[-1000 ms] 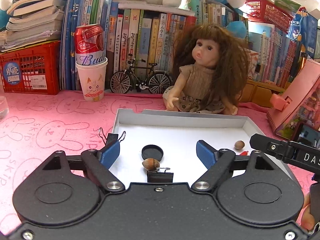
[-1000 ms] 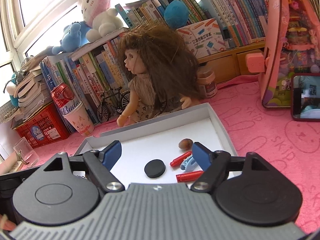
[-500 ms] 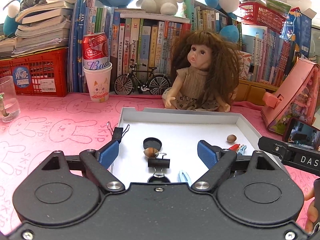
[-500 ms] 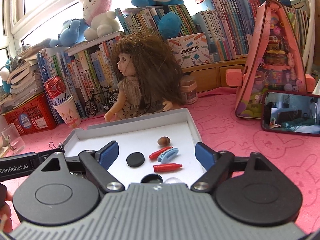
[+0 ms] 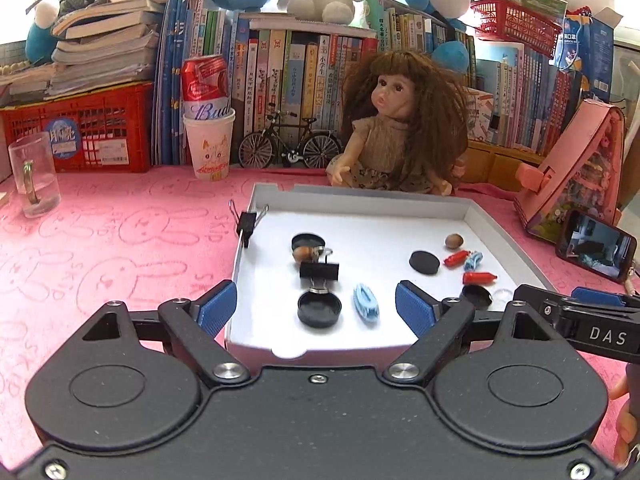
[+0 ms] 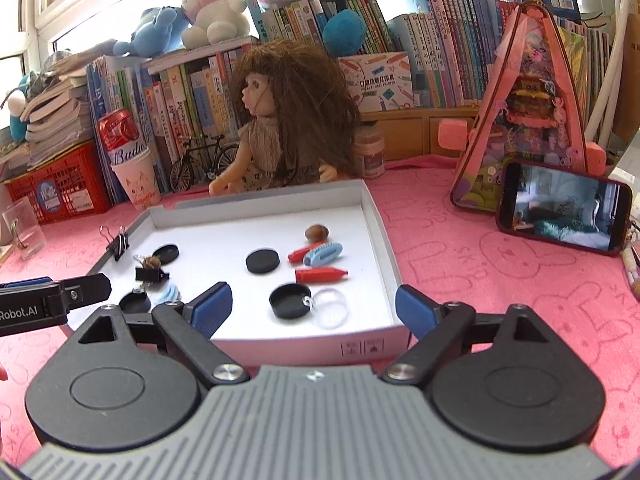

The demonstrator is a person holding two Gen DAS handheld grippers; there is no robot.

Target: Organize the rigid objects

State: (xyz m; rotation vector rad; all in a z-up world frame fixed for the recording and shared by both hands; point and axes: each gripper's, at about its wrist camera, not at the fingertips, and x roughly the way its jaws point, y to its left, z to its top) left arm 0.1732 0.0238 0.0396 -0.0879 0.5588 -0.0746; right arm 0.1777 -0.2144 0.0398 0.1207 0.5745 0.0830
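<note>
Left gripper (image 5: 316, 308): we hold it released at the near edge of the white tray (image 5: 360, 200), jaws wide, nothing between the blue pads.
Right gripper (image 6: 314, 308): ours too, released; its jaws have just been opening, and no object sits between them.
Near tray contents: we see a black cap (image 6: 290, 300) touching a clear round lens (image 6: 330, 307), and, on the left, another black cap (image 5: 319, 309) beside a light blue clip (image 5: 365, 303).
Mid tray: a black binder clip (image 5: 319, 271) lies just behind that cap, with a nut (image 5: 305, 253) touching it; a black disc (image 6: 262, 260) and two red pieces (image 6: 320, 275) lie to the right.
Far tray: a brown nut (image 6: 317, 232) rests near the right wall.
Tray rim: a binder clip (image 5: 246, 222) grips the left wall.
Beyond: we see a doll (image 5: 396, 128) seated behind the tray, a phone (image 6: 560, 208) standing to the right.
</note>
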